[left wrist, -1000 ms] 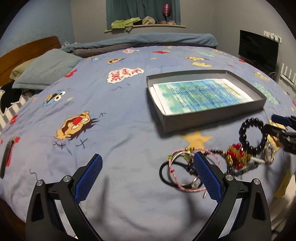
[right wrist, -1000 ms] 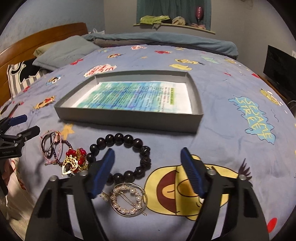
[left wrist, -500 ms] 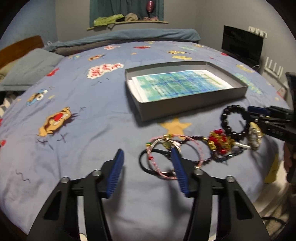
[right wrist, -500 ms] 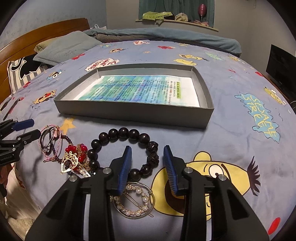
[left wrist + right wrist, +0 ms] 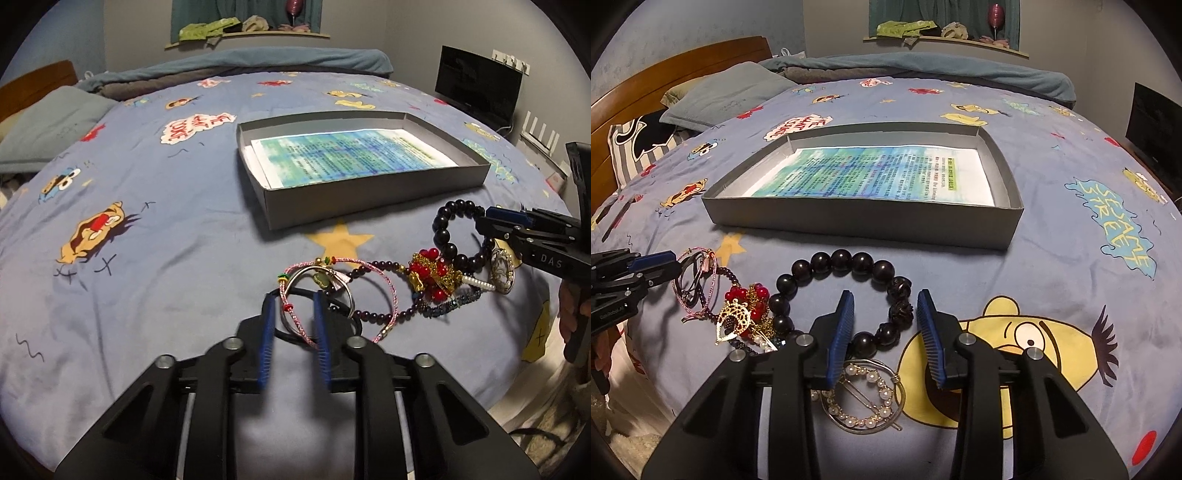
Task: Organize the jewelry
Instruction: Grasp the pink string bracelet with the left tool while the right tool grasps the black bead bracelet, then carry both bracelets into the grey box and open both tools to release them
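Pink cord bracelet (image 5: 295,321) on bed (image 5: 155,258), between left gripper (image 5: 293,325) jaws, closing, not yet pinched. Right gripper (image 5: 884,325) jaws part-open around black bead bracelet (image 5: 842,291). Pickup step; next, lift into grey box (image 5: 864,221).

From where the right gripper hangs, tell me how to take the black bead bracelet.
Grip the near-right arc of the black bead bracelet, coming down from above. It lies flat on the bedspread; that arc sits between the right gripper pads, clear of the tangled charm.
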`<action>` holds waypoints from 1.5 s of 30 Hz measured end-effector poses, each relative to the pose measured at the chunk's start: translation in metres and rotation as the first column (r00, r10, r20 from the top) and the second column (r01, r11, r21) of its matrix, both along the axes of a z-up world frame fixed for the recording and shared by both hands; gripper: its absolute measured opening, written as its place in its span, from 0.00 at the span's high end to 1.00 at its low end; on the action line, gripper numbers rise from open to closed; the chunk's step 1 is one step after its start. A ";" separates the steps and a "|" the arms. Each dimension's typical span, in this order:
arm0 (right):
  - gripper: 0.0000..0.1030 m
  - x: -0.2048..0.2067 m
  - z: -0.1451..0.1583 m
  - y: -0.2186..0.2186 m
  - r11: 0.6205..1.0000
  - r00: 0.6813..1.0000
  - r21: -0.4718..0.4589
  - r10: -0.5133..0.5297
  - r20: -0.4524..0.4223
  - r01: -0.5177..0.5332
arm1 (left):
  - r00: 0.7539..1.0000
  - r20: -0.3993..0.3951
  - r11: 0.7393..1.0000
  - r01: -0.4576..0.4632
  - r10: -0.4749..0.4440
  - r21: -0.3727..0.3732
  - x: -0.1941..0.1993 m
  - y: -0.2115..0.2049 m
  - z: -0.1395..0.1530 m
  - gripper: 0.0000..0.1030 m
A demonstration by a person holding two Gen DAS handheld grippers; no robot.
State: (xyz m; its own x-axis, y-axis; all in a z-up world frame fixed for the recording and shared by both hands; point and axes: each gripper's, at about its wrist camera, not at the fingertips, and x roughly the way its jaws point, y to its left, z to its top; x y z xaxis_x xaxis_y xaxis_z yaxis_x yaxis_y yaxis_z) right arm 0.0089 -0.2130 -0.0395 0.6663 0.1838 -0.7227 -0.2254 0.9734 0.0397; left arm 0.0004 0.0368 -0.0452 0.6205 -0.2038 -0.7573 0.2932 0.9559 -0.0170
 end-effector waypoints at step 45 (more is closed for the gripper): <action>0.86 0.025 0.097 -0.020 0.996 0.988 0.067 0.042 0.151 -0.053 | 0.961 0.252 0.993 0.104 -0.113 0.049 0.026 -0.013 0.101 0.95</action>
State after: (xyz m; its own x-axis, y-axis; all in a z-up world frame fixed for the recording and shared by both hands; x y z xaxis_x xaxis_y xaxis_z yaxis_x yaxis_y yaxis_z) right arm 0.0343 -0.2332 0.0574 0.7553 0.2649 -0.5995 -0.2801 0.9574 0.0701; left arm 0.0266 0.0236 0.0562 0.7690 -0.2563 -0.5856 0.3853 0.9168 0.1047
